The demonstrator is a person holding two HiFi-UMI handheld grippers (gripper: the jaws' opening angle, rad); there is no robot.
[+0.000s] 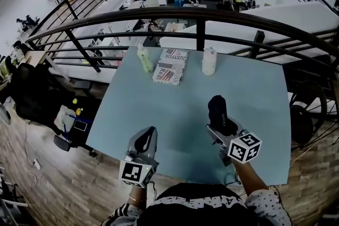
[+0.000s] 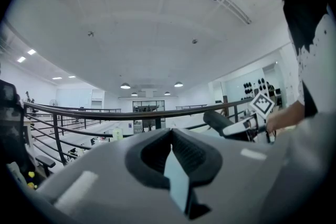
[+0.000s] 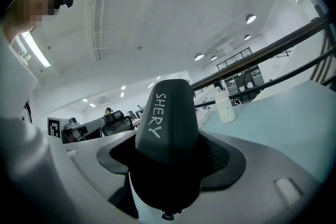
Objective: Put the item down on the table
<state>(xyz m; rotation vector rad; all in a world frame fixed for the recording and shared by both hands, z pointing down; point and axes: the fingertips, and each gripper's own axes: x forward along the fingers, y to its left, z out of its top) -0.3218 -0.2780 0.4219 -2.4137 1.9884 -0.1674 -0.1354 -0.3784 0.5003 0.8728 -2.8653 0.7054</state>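
Head view: right gripper (image 1: 221, 132) grips black SHERY sock (image 1: 220, 113) over the table (image 1: 254, 87); left gripper (image 1: 146, 141) jaws closed, empty. We lower until it touches, then release.

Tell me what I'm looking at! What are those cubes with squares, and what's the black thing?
A person holds two hand tools called grippers, each with two pinching jaws. The cube with squares on each is part of the tool. One picture comes from a camera on the person's head, looking down; the other two come from cameras riding on the grippers. The left gripper is shut and empty. The right gripper squeezes a black item with white letters, SHERY. On the light blue table stand a green bottle and a white bottle, with a printed packet lying between them.
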